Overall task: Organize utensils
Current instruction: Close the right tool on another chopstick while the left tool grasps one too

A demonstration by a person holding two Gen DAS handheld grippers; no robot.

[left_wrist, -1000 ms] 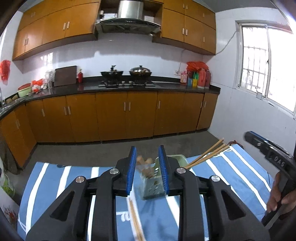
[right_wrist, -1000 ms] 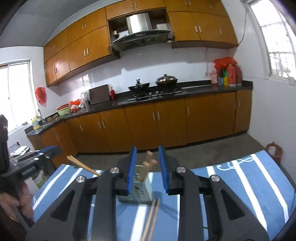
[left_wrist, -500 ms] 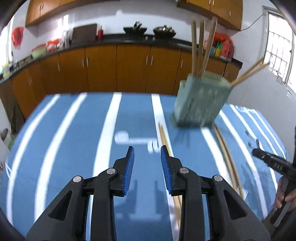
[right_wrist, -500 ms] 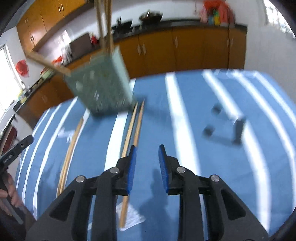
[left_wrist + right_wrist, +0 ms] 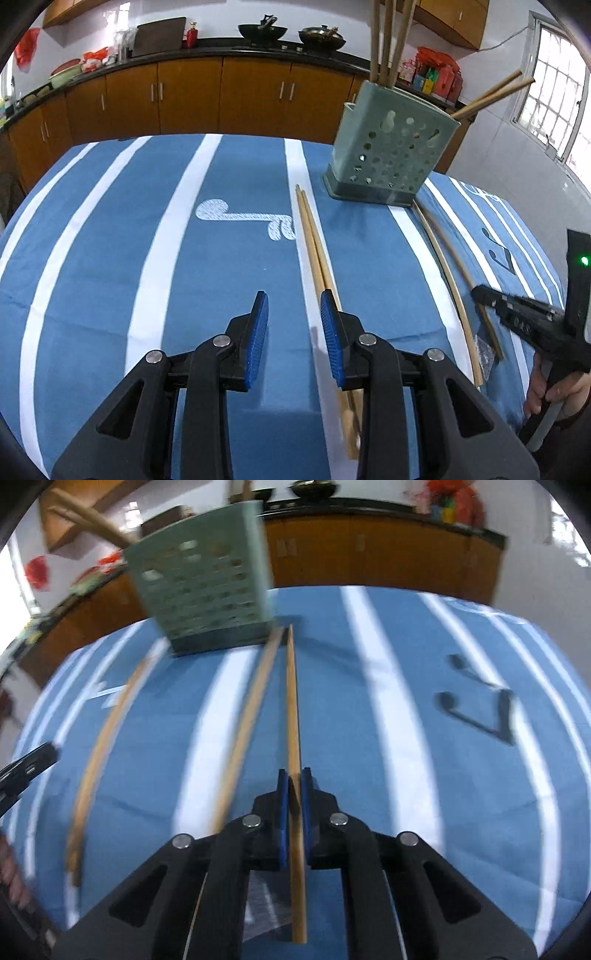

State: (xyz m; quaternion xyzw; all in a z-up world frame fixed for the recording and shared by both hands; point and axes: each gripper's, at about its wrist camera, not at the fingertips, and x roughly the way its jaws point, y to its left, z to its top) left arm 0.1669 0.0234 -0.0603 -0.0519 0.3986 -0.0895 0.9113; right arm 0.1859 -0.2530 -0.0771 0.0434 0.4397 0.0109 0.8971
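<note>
A pale green perforated utensil holder (image 5: 391,155) stands on the blue striped cloth (image 5: 110,258) with several chopsticks upright in it. My left gripper (image 5: 293,310) hangs open low over the cloth, nothing between its pads. A pair of chopsticks (image 5: 314,251) lies just right of the gap and runs under its right finger. In the right wrist view, the holder (image 5: 203,590) is blurred. My right gripper (image 5: 290,775) has its jaws closing tight on one chopstick (image 5: 293,709) lying on the cloth, pads on its sides. Its partner chopstick (image 5: 247,723) lies just left, free.
A second pair of chopsticks (image 5: 450,280) lies right of the holder, where the right gripper (image 5: 524,321) and a hand (image 5: 554,391) show. A clear wrapper (image 5: 484,350) lies by it. Kitchen cabinets (image 5: 184,96) stand beyond the table's far edge.
Both grippers have dropped and tilted down from facing the kitchen to just over the cloth. The right gripper's jaws have closed on a chopstick. The left jaws have stayed open.
</note>
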